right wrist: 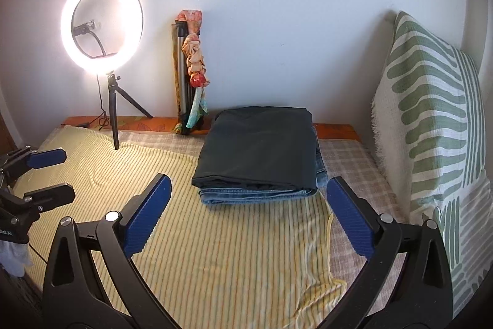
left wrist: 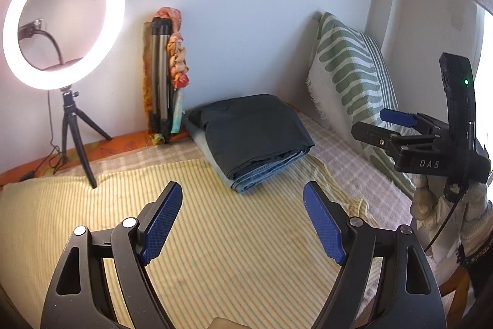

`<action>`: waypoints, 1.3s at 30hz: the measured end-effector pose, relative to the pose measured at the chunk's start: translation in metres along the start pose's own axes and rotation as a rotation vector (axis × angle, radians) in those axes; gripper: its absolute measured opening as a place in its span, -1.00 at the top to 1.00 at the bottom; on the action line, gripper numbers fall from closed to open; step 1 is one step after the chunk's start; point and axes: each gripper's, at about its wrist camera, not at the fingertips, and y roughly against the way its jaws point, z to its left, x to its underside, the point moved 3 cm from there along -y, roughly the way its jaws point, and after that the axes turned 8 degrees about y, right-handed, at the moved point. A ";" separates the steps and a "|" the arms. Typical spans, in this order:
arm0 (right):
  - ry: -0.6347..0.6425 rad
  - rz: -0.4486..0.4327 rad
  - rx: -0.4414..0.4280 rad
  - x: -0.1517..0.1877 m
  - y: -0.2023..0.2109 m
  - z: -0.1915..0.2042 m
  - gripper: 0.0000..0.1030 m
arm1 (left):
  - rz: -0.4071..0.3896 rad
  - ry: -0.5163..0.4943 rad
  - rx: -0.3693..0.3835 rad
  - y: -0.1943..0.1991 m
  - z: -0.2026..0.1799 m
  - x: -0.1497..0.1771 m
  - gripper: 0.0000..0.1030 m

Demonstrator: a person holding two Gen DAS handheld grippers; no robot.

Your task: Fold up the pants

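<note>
Folded pants (right wrist: 258,156): two, stacked, dark pair on jeans.
Pillow (right wrist: 431,119): one.
Ring light (right wrist: 101,22): one.
Left gripper (left wrist: 243,221): released, nothing grasped.
Right gripper (right wrist: 246,215): released, nothing grasped.

My left wrist camera looks forward and down between its own blue fingers (left wrist: 166,221) across the striped yellow cloth (left wrist: 215,236), toward the wall. It sits left of the folded pants (left wrist: 255,131), near the ring light (left wrist: 61,20). My right wrist camera faces the same way from further right, squarer to the pants (right wrist: 258,156). Both views share the cloth, pants, ring light (right wrist: 101,22) and green-patterned pillow (left wrist: 351,73). Each camera catches the other gripper at its edge.
</note>
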 end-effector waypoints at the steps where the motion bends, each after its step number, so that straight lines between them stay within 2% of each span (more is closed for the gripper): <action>1: 0.000 -0.002 0.008 0.002 0.003 0.004 -1.00 | -0.003 0.002 -0.003 0.003 0.001 0.002 -0.57; 10: -0.052 -0.018 0.006 0.029 0.015 0.032 -1.00 | -0.014 -0.003 -0.035 0.023 0.009 0.020 -0.58; 21: -0.090 -0.018 0.020 0.049 0.005 0.046 -1.00 | 0.002 -0.008 -0.075 0.023 0.022 0.036 -0.70; 28: -0.130 -0.032 0.002 0.061 -0.002 0.049 -1.00 | 0.003 -0.016 -0.079 0.025 0.028 0.047 -0.71; 32: -0.113 -0.032 0.007 0.062 -0.002 0.053 -1.00 | 0.009 -0.040 -0.128 0.027 0.034 0.055 -0.71; 39: -0.091 -0.068 0.022 0.054 0.005 0.063 -1.00 | 0.007 -0.023 -0.122 0.036 0.035 0.059 -0.71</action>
